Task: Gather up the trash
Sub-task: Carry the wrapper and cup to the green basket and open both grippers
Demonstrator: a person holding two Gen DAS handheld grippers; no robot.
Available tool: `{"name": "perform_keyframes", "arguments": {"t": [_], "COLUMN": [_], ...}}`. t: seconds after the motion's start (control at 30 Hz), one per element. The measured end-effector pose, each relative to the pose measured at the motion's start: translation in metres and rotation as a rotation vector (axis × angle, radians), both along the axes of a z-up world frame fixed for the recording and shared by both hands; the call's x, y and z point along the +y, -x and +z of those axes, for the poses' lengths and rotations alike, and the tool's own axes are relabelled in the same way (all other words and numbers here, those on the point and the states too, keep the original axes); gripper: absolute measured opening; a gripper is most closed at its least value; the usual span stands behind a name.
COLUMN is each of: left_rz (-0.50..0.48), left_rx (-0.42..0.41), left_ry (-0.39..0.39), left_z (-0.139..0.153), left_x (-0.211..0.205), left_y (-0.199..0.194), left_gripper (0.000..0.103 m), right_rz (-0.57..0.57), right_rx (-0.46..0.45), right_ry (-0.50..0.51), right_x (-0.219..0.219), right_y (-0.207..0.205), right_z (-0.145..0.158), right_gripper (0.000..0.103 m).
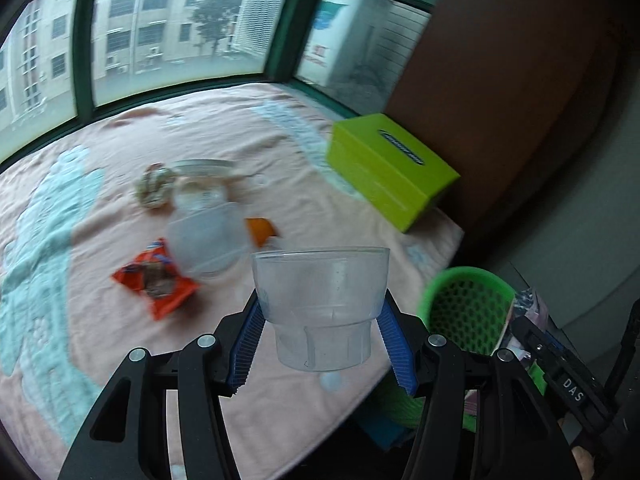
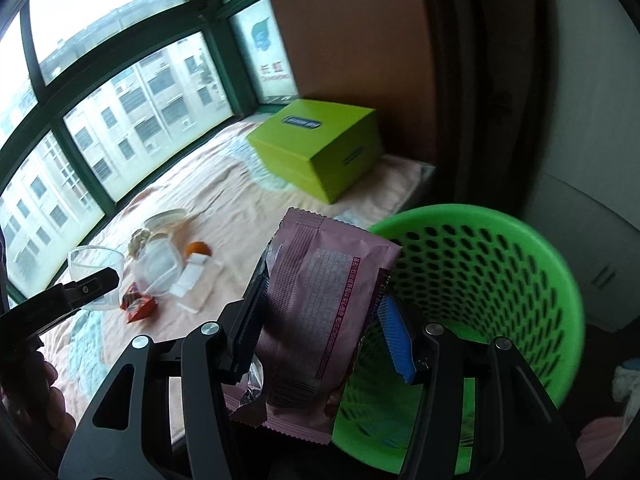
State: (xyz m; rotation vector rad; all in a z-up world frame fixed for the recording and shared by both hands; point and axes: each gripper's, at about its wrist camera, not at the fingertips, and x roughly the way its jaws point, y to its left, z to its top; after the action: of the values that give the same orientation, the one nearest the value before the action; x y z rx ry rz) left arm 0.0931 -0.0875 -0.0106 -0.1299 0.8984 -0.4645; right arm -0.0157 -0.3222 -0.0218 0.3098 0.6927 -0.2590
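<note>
My left gripper [image 1: 322, 336] is shut on a clear plastic cup [image 1: 322, 304], held upright above the pink blanket [image 1: 120, 208]; the cup also shows in the right wrist view [image 2: 96, 264]. My right gripper [image 2: 320, 316] is shut on a pink snack wrapper [image 2: 320, 312], held beside the rim of the green mesh basket [image 2: 500, 280], which also shows in the left wrist view [image 1: 466, 312]. On the blanket lie an orange snack bag [image 1: 156, 278], a clear plastic container [image 1: 204, 236], a crumpled wrapper [image 1: 154, 184] and an orange piece [image 1: 260, 230].
A lime green box [image 1: 392, 168] stands at the blanket's far right by a brown wall panel [image 1: 500, 80]. Windows [image 1: 168, 32] run behind the blanket. A clear lid [image 1: 204, 166] lies near the crumpled wrapper. White pieces [image 2: 192, 276] lie by the container.
</note>
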Motion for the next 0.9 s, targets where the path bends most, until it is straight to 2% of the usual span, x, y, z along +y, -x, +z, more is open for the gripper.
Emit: {"name": "perform_keyframes", "arguments": {"t": [0.47,0.7,0.9], "left_rz": [-0.207,-0.268,-0.310], "left_rx": [-0.004,0.002,0.004], "left_ry": [-0.011,-0.028,-0.043], "left_z": [0.004,0.000,0.000], "left_x": [-0.094,-0.123,-0.145], "left_y": [0.025,0.032,0.041], "left_gripper": [0.055,0.055,0.055], "right_rz": [-0.135,-0.172,-0.208], "right_rx": [-0.007,-0.008,-0.019], "right_ry": [0.022,0.007,-0.002], "right_x": [-0.046,-0.060,-0.071], "right_y": [0.039,0.052,0.064], "right_z": [0.000,-0.001,0.000], "right_gripper": [0.055,0.056,0.066]}}
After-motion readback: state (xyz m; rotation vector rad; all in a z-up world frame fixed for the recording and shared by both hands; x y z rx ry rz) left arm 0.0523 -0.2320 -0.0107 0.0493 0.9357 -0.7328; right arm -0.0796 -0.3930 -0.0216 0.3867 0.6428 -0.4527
